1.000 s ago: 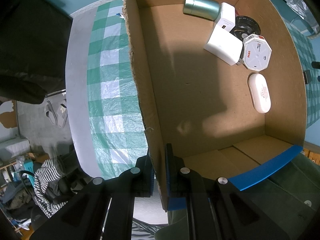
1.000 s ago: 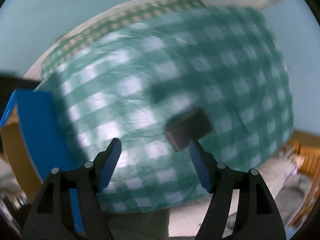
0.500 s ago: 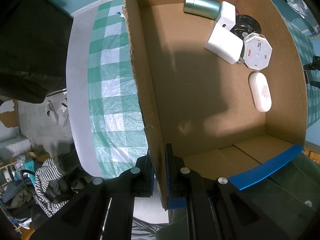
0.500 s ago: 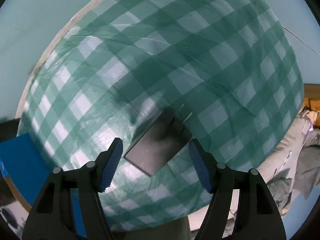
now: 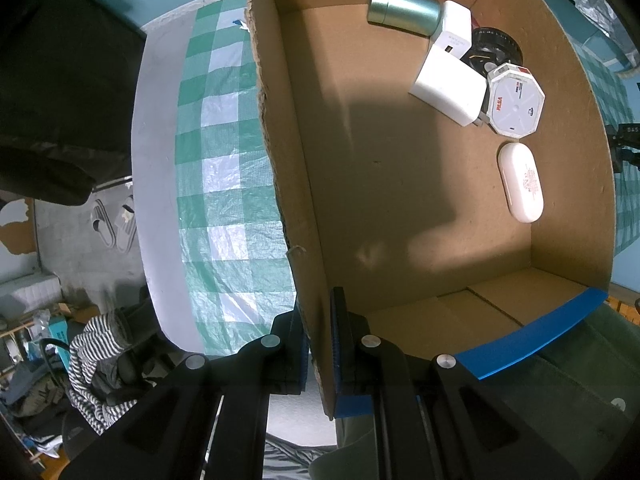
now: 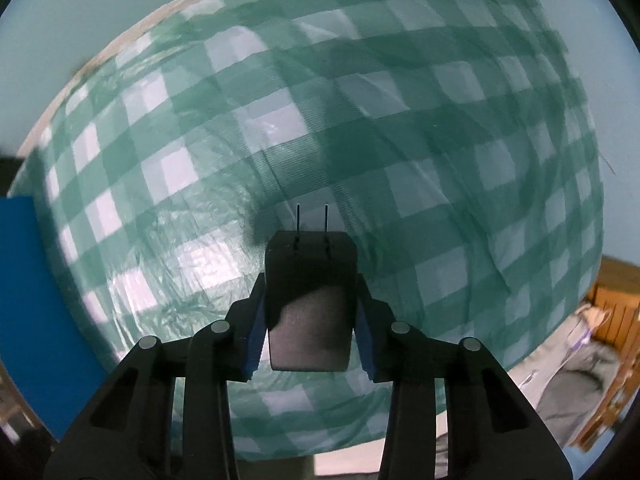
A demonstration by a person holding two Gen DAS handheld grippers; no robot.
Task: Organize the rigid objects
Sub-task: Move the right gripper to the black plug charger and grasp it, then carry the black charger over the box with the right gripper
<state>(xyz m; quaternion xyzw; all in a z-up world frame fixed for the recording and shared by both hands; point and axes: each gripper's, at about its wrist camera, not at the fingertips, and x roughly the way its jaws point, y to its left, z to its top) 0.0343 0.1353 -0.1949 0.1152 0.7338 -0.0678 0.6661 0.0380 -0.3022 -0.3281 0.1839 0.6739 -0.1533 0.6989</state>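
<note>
My left gripper (image 5: 320, 340) is shut on the left wall of a cardboard box (image 5: 288, 184). Inside the box lie a teal tin (image 5: 404, 10), two white chargers (image 5: 448, 80), a black round object (image 5: 496, 46), a white octagonal box (image 5: 516, 106) and a white oval case (image 5: 520, 182). My right gripper (image 6: 311, 320) is shut on a black plug adapter (image 6: 310, 300) with its two prongs pointing away, just above the green checked tablecloth (image 6: 440, 160).
The box stands on the checked tablecloth (image 5: 224, 168) near the table's white edge. Below the table are slippers (image 5: 114, 224) and striped clothing (image 5: 96, 356). A blue-taped box flap (image 6: 36, 300) shows at the left of the right wrist view.
My right gripper has closed on the black plug adapter, which lay loose between the open fingers before. The left gripper and box have not moved.
</note>
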